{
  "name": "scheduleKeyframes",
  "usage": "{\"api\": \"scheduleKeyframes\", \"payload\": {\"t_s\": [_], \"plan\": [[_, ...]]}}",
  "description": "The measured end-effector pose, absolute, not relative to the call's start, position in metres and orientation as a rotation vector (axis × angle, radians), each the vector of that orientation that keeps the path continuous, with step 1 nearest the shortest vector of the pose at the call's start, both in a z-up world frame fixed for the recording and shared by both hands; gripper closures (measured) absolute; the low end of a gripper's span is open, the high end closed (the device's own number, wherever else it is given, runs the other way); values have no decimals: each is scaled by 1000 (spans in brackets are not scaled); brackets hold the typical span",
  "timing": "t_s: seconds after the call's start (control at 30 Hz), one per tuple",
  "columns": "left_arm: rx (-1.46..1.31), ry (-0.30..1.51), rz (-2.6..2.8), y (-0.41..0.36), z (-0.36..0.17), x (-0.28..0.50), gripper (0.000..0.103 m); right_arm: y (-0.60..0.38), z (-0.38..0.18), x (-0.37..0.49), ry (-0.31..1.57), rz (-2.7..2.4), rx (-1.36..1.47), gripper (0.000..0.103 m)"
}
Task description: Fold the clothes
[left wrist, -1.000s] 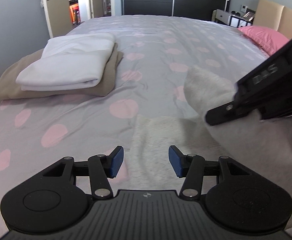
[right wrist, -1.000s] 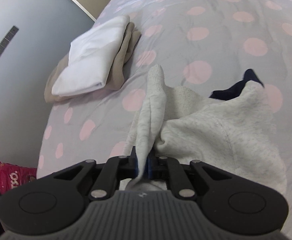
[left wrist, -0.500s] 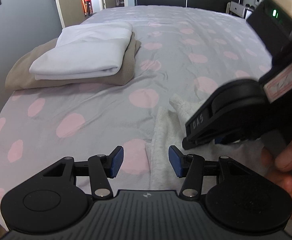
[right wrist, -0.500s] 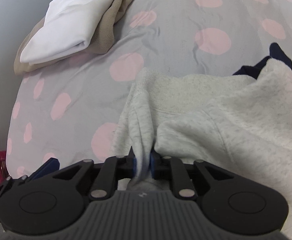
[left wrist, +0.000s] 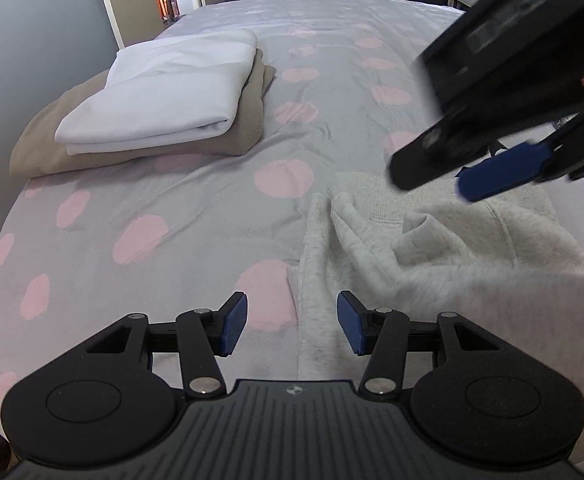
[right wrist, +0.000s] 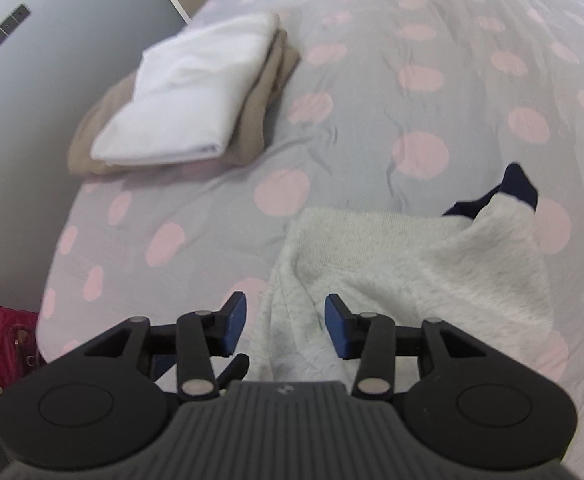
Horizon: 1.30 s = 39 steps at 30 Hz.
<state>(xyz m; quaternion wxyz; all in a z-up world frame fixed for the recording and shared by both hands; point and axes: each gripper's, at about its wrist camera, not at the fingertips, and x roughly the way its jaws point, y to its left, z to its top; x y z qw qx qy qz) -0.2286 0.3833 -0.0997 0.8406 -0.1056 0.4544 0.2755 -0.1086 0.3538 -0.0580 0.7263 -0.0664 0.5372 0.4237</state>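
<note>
Both tools, left tool (left wrist: 292,328) and right tool (right wrist: 285,326), hover spread above the grey sweatshirt (right wrist: 392,272).

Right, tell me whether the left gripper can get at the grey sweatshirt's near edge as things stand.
Probably yes. The left gripper has its jaws open, with the grey sweatshirt lying between them on the bedspread. Nothing covers that edge; the right gripper is farther back, above it.

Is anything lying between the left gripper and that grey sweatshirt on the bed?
Nothing visible. The left gripper hangs with open jaws right over the edge of the grey sweatshirt, only bedspread beside it.
</note>
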Motion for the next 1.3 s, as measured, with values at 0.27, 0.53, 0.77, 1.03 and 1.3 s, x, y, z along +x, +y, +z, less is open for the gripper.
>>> {"api": "scheduleKeyframes", "payload": {"t_s": [0.27, 0.53, 0.77, 1.03, 1.3], "plan": [[-259, 919, 596, 386, -87, -241, 55, 265, -20, -98, 1059, 991, -74, 59], [-261, 886, 580, 378, -75, -253, 55, 210, -89, -127, 1152, 958, -87, 86], [-311, 866, 592, 381, -74, -267, 55, 239, -130, -178, 1212, 1080, -86, 94], [-396, 883, 494, 379, -88, -274, 55, 263, -186, -204, 1296, 1098, -116, 98], [-350, 885, 415, 361, -99, -261, 55, 245, -172, -198, 1223, 1121, -150, 96]]}}
